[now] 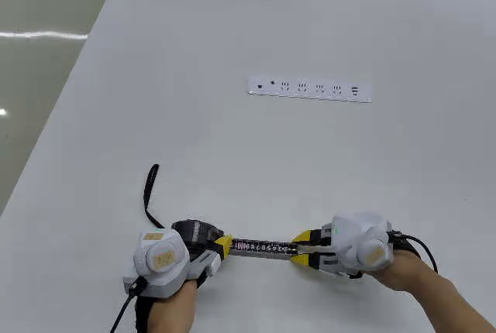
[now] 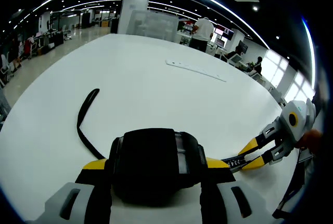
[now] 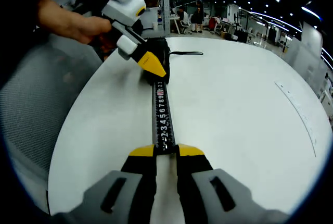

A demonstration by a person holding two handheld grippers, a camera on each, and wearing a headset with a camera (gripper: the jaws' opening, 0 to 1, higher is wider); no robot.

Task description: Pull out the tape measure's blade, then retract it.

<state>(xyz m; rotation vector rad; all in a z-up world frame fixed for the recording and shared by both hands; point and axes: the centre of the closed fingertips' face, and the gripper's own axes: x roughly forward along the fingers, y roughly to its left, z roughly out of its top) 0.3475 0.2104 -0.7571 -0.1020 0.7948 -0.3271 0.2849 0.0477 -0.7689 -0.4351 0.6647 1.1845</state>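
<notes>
L claw clamps tape measure case; R claw pinches blade tip, stretched btwn.

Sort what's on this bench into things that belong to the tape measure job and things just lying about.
Belongs to the job: black tape measure case, clamped by the left gripper; its dark numbered blade, partly out, pinched by the right gripper; the case's black wrist strap.
Lying about: long white power strip, farther back on the white workbench.
</notes>
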